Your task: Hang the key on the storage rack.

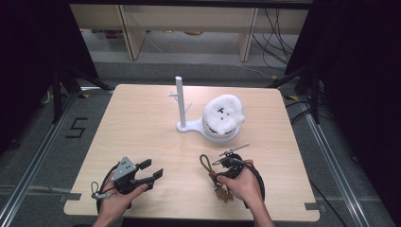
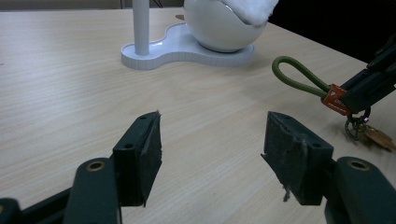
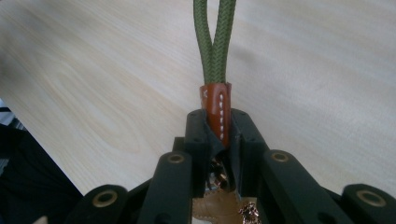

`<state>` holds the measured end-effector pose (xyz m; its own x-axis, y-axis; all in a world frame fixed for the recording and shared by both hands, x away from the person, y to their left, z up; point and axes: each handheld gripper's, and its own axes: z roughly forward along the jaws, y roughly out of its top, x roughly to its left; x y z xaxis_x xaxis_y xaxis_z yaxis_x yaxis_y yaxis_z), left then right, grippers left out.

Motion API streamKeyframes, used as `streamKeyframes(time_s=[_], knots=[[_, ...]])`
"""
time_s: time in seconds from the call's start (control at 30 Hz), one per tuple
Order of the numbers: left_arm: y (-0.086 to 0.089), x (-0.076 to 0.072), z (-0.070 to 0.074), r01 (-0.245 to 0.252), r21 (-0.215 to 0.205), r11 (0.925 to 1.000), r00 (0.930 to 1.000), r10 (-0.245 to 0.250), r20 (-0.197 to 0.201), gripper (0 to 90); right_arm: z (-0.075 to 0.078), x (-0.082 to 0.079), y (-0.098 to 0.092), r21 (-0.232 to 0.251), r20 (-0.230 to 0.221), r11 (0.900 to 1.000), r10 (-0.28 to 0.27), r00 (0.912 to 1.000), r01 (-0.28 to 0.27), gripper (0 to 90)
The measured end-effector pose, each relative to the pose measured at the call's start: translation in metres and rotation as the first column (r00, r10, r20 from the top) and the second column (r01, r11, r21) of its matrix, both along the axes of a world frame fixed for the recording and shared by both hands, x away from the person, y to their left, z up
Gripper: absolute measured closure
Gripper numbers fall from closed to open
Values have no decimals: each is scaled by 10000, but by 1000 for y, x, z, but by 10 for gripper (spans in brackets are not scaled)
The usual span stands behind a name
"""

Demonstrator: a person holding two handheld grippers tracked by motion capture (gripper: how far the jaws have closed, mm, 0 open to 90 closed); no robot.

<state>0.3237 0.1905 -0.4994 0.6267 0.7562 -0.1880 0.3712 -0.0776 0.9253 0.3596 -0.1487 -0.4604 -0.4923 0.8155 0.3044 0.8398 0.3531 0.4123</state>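
Observation:
A keychain lies on the near right of the wooden table (image 1: 142,123). It has an olive-green cord loop (image 1: 205,163), an orange-brown leather collar (image 3: 215,105) and a brown tag (image 1: 223,194) on a metal ring. My right gripper (image 3: 218,128) is shut on the leather collar, and the green loop (image 3: 215,42) sticks straight out past the jaws. In the left gripper view the same loop (image 2: 299,77) lies to the right, with the right gripper (image 2: 349,95) clamped on its collar. My left gripper (image 1: 152,168) rests at the near left, open, with bare table between its pads (image 2: 144,149).
A white stand (image 1: 181,101) with an upright post and short side pegs rises at the table's middle. Its base also carries a white bowl (image 1: 220,135) topped with a white fluffy thing (image 1: 223,113). Beyond the table are dark frames, cables and shelving.

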Motion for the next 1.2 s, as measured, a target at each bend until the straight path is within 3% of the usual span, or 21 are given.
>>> streamKeyframes(time_s=[0.07, 0.13, 0.23, 0.27, 0.3, 0.37, 0.43, 0.53, 0.57, 0.6, 0.63, 0.7, 0.73, 0.77, 0.83, 0.87, 0.9, 0.97, 1.03, 1.13, 1.2], knots=[[1, -1, 3, 25, 2, 10000, 10000, -25, 29, 379, 2, 0, -4, 403, 966, 9987, 270, 9950, -310, 796], [0, -1, 3, 51, -62, 10000, 10000, -51, 41, 396, 3, -1, -5, 677, 1184, 9972, 246, 9927, -328, 795], [-1, 1, 6, 211, -124, 9997, 9997, -210, 123, 412, 4, -2, -7, 1384, 2004, 9899, 20, 9797, -303, 795], [-2, 1, 8, 265, -151, 9995, 9996, -263, 143, 420, 6, -4, -6, 1568, 1921, 9876, -187, 9812, -119, 795], [-2, 2, 9, 376, -255, 9990, 9991, -371, 217, 434, 5, -2, -9, 1689, 2594, 9849, -59, 9658, -394, 794], [-4, 3, 12, 518, -320, 9981, 9983, -509, 281, 442, 5, -3, -8, 1811, 2698, 9830, -189, 9627, -314, 794], [-5, 3, 16, 501, -46, 9987, 9985, -499, 241, 455, 4, -5, -8, 1835, 3255, 9825, -296, 9451, -325, 794], [-6, 7, 22, 578, 69, 9983, 9978, -580, 325, 469, -2, -5, -7, 2365, 3544, 9710, -523, 9336, -354, 793], [-6, 8, 26, 622, 112, 9980, 9971, -626, 442, 474, -1, -7, -6, 2483, 3295, 9686, -691, 9416, -158, 792], [-6, 8, 26, 622, 112, 9980, 9971, -626, 442, 479, -1, -7, -6, 2483, 3295, 9686, -691, 9416, -158, 792], [-5, 9, 32, 626, 244, 9977, 9969, -637, 470, 485, -4, -6, -7, 2653, 3593, 9639, -756, 9302, -242, 792], [-5, 11, 35, 721, 333, 9968, 9962, -736, 475, 487, -4, -6, -8, 2693, 3721, 9626, -747, 9252, -305, 792], [-4, 13, 37, 730, 343, 9967, 9961, -746, 480, 492, -4, -4, -9, 2500, 4052, 9669, -574, 9124, -502, 792], [-2, 14, 40, 677, 342, 9971, 9963, -694, 515, 497, -3, -4, -9, 2688, 4103, 9617, -640, 9097, -535, 793], [-2, 19, 46, 762, -75, 9971, 9956, -757, 547, 510, 1, -5, -10, 2891, 4668, 9551, -818, 8806, -645, 794], [-2, 19, 46, 762, -75, 9971, 9956, -757, 547, 511, 1, -5, -10, 2891, 4668, 9551, -818, 8806, -645, 794], [-3, 19, 49, 743, -69, 9972, 9962, -739, 451, 511, 2, -6, -9, 2959, 4803, 9533, -934, 8721, -609, 794], [-9, 22, 52, 1024, -98, 9947, 9937, -1019, 462, 512, 4, -7, -8, 3069, 5217, 9492, -1069, 8464, -693, 795], [-12, 23, 54, 1114, -105, 9937, 9927, -1108, 469, 514, 5, -8, -6, 3296, 5077, 9420, -1211, 8530, -624, 795], [-19, 26, 59, 1423, -336, 9893, 9887, -1404, 520, 526, 6, -5, -5, 3482, 5585, 9317, -1172, 8211, -1038, 795], [-21, 28, 59, 1542, -517, 9867, 9870, -1514, 545, 529, 6, -5, -5, 3522, 5583, 9302, -1198, 8209, -1038, 795]])
